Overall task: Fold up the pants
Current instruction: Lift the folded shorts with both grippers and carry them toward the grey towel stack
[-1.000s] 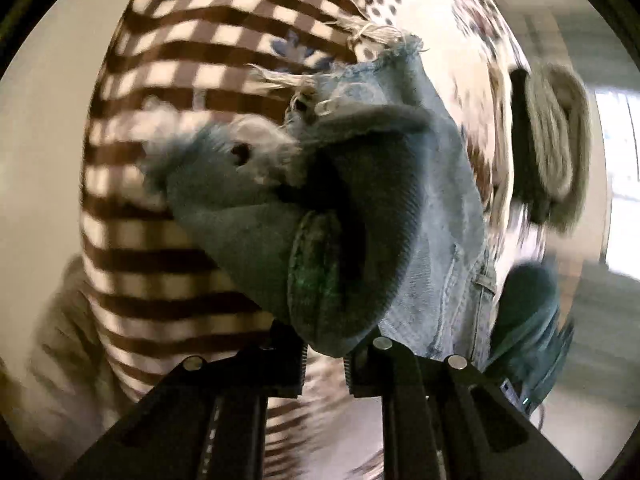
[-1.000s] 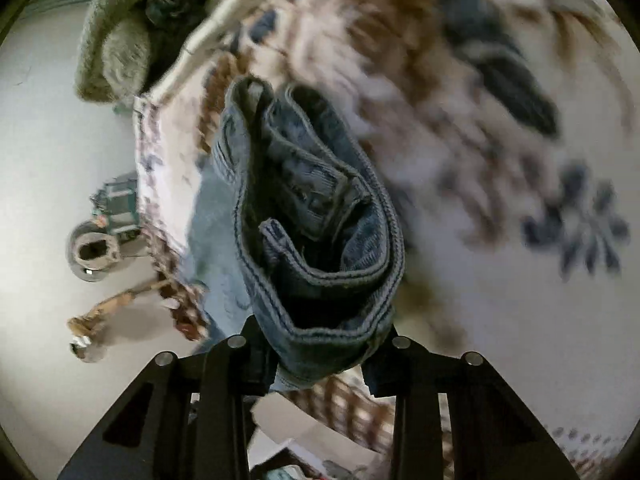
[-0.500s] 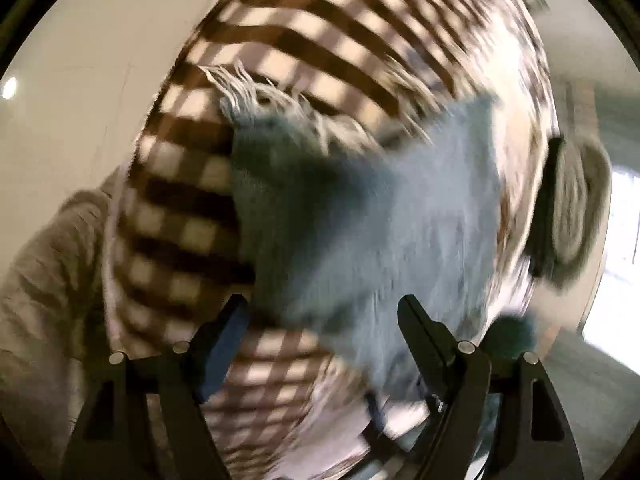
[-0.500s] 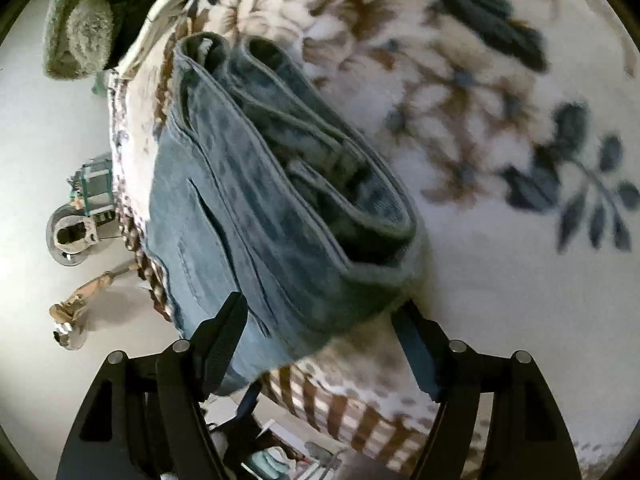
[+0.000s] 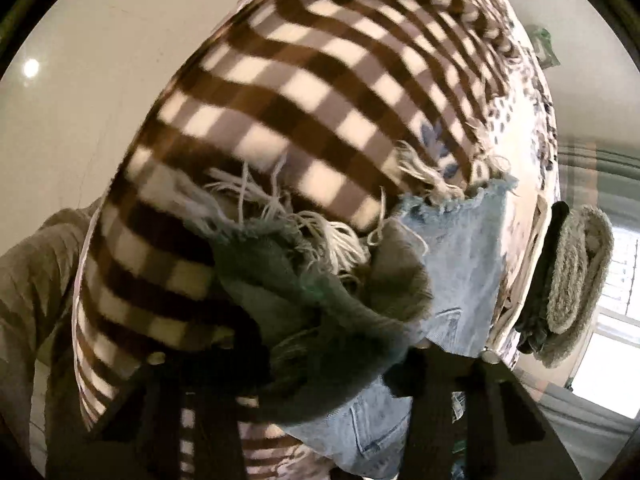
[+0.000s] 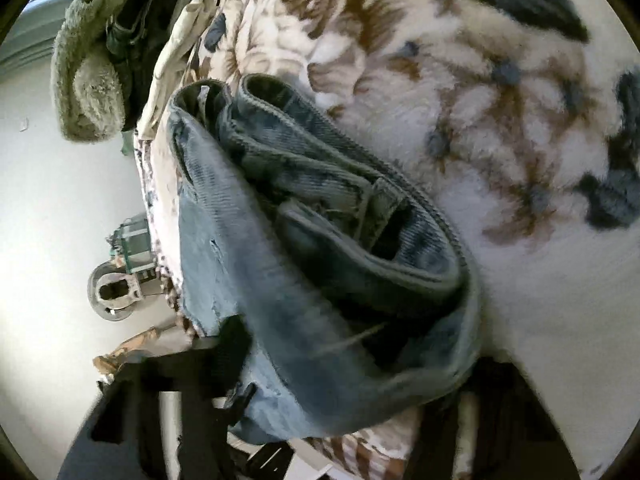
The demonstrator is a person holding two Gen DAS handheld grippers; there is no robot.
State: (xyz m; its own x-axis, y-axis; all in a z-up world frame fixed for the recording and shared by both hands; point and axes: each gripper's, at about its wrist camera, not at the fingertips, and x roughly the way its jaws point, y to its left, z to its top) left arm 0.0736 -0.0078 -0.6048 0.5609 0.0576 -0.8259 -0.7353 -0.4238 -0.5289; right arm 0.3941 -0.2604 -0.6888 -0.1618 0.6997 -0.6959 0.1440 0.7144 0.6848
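Bunching over both grippers' jaws, blurred jeans (image 5: pixel 460 272) (image 6: pixel 304 264); grip impossible to tell.

Frayed denim pants (image 6: pixel 288 264) on fleecy plush blanket (image 6: pixel 500 128)

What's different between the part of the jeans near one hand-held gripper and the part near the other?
The jeans end by the left hand-held gripper is a frayed hem with loose pale threads; the jeans end by the right hand-held gripper is the stitched waistband, doubled into thick layers. The hem lies over a brown checked blanket; the waistband lies on a floral blanket. Both are faded blue denim.
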